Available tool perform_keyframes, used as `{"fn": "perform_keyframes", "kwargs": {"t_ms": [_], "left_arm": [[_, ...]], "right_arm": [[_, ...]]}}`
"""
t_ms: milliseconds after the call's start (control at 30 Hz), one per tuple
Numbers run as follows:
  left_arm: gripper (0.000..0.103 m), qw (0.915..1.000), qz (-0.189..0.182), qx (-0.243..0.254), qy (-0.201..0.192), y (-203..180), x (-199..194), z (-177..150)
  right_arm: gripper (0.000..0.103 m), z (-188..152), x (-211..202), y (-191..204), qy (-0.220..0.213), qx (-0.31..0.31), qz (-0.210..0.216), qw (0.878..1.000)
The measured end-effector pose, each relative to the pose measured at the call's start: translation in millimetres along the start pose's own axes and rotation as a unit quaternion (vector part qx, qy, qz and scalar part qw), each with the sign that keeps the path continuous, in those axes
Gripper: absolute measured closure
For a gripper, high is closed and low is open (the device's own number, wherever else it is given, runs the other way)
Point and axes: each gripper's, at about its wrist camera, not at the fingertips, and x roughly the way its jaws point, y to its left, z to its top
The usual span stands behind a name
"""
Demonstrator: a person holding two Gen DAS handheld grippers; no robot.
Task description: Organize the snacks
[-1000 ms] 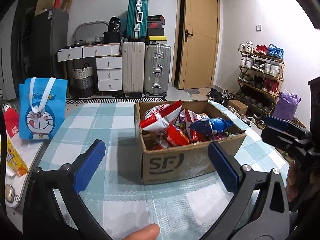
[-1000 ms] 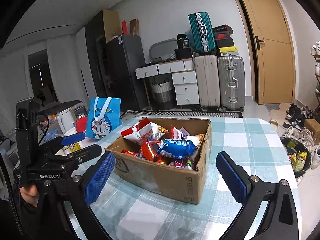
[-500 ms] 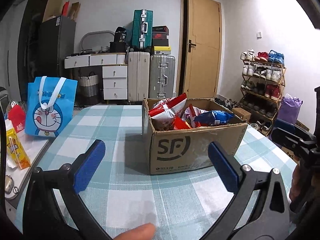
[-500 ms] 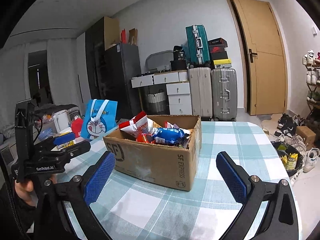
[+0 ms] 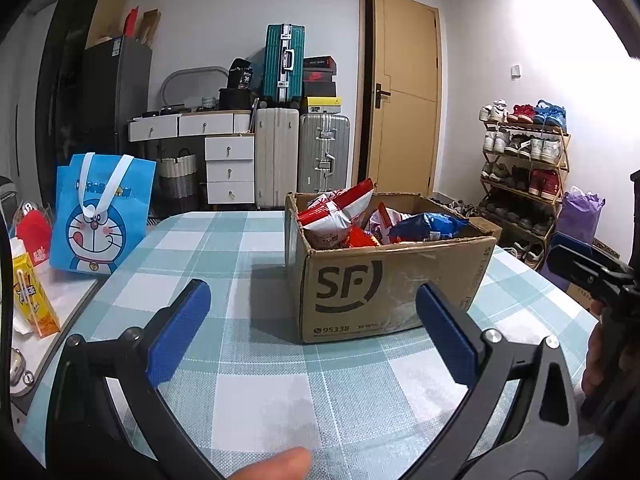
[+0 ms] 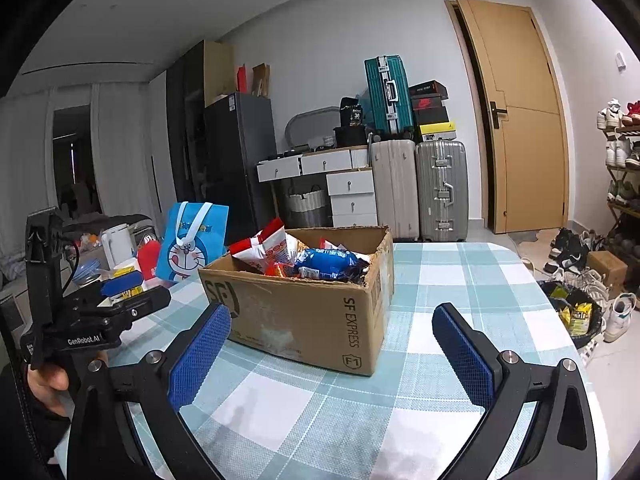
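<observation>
An open cardboard box point(image 5: 384, 288) point(image 6: 304, 312) marked SF stands on the checked tablecloth, full of several snack bags. A red-and-white bag point(image 5: 340, 216) point(image 6: 264, 250) sticks up at its left, a blue bag point(image 5: 428, 226) point(image 6: 326, 262) lies on top. My left gripper point(image 5: 312, 312) is open, low over the table just short of the box. My right gripper point(image 6: 332, 336) is open too, facing the box's corner, nothing between its fingers. Each gripper shows at the edge of the other's view.
A blue cartoon tote bag point(image 5: 100, 216) point(image 6: 192, 244) stands at the table's left, beside a yellow carton point(image 5: 30, 300) and a red pouch point(image 5: 34, 232). Suitcases point(image 5: 324, 152), drawers and a door line the back wall. A shoe rack point(image 5: 520, 168) stands right.
Both grippers have dropped lower toward the table, so the box is now seen more from the side. The box and snacks have not moved. Both grippers stay open.
</observation>
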Motion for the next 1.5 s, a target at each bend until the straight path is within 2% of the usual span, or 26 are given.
{"fn": "perform_keyframes", "kwargs": {"t_ms": [667, 1500], "left_arm": [[0.000, 1.0000, 0.000, 0.006, -0.003, -2.1, -1.4, 1.6], [0.000, 1.0000, -0.001, 0.004, -0.003, -0.9, -0.6, 1.1]], "right_arm": [[0.000, -1.9, -1.3, 9.1, -0.005, -0.025, -0.001, 1.000], [0.000, -2.3, -3.0, 7.4, -0.007, -0.017, 0.003, 1.000]]}}
